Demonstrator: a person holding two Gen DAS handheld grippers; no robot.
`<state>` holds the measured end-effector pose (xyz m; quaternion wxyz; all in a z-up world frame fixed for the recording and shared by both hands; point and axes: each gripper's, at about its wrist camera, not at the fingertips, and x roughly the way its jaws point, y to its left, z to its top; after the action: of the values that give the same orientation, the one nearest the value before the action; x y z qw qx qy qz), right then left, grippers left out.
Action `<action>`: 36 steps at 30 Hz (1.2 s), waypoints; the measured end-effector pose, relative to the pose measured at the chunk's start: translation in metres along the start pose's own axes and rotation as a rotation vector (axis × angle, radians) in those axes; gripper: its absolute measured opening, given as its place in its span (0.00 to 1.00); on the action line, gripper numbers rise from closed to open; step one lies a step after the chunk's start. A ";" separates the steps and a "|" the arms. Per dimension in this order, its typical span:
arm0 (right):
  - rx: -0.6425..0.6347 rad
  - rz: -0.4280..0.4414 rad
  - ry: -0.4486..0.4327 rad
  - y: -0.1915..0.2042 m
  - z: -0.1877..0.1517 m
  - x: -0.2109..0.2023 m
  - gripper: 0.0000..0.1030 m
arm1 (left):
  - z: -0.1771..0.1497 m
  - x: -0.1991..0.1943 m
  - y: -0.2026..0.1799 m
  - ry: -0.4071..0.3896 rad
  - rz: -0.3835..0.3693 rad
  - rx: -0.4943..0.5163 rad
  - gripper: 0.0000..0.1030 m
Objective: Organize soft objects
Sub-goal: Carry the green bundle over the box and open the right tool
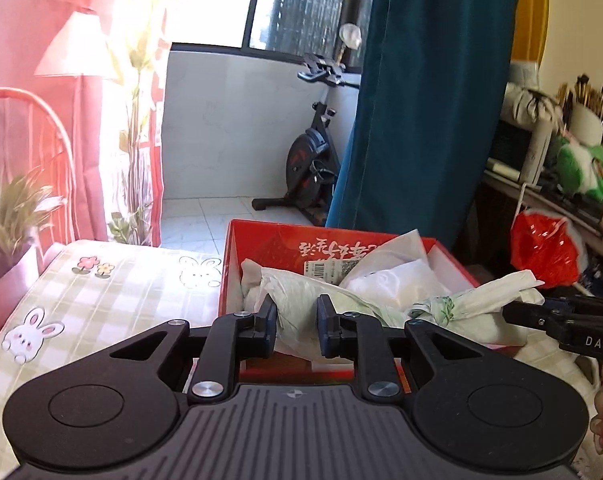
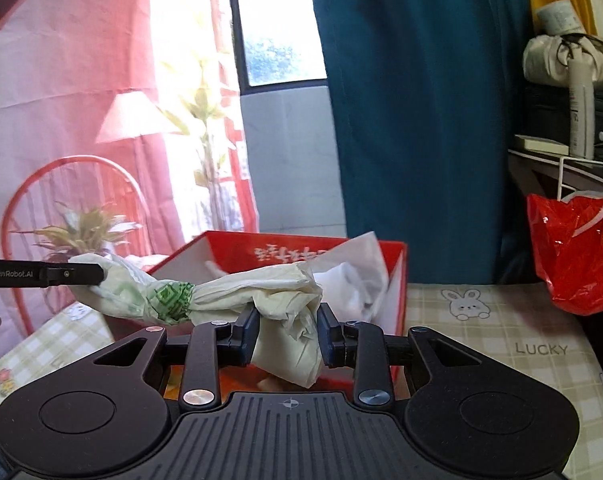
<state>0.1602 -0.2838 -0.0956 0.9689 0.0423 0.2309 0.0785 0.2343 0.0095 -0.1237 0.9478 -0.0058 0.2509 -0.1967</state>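
The pale green-printed, twisted plastic bag (image 2: 205, 292) is clamped at opposite ends by the left gripper (image 1: 296, 326) and right gripper (image 2: 288, 334), above the red cardboard box (image 2: 397, 300). Thin film may slip or tear if the ends are pulled apart.

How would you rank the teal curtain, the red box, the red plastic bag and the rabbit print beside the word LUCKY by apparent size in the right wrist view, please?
1. teal curtain
2. red box
3. red plastic bag
4. rabbit print

The box stands nearer and is partly hidden, so its rank above the bag is unsure.
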 end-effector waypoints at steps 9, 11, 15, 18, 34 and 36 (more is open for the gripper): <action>0.048 -0.031 0.060 -0.019 -0.005 0.041 0.27 | 0.008 0.038 -0.001 0.065 0.002 0.051 0.21; 0.049 -0.036 0.068 -0.022 -0.007 0.046 0.27 | 0.007 0.044 -0.001 0.081 0.001 0.053 0.22; 0.036 -0.042 0.076 -0.023 -0.010 0.052 0.28 | 0.006 0.052 0.000 0.114 -0.009 0.072 0.38; 0.040 -0.042 0.075 -0.024 -0.012 0.053 0.36 | 0.004 0.048 0.000 0.110 -0.026 0.085 0.55; -0.046 -0.005 0.021 0.013 -0.017 0.011 0.51 | -0.008 -0.001 -0.022 0.083 -0.031 0.055 0.55; -0.062 0.003 0.013 0.021 -0.022 0.004 0.51 | -0.015 -0.008 -0.026 0.087 -0.022 0.057 0.56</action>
<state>0.1505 -0.2620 -0.1145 0.9681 0.0120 0.2345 0.0872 0.2107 -0.0098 -0.1302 0.9336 0.0272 0.2862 -0.2140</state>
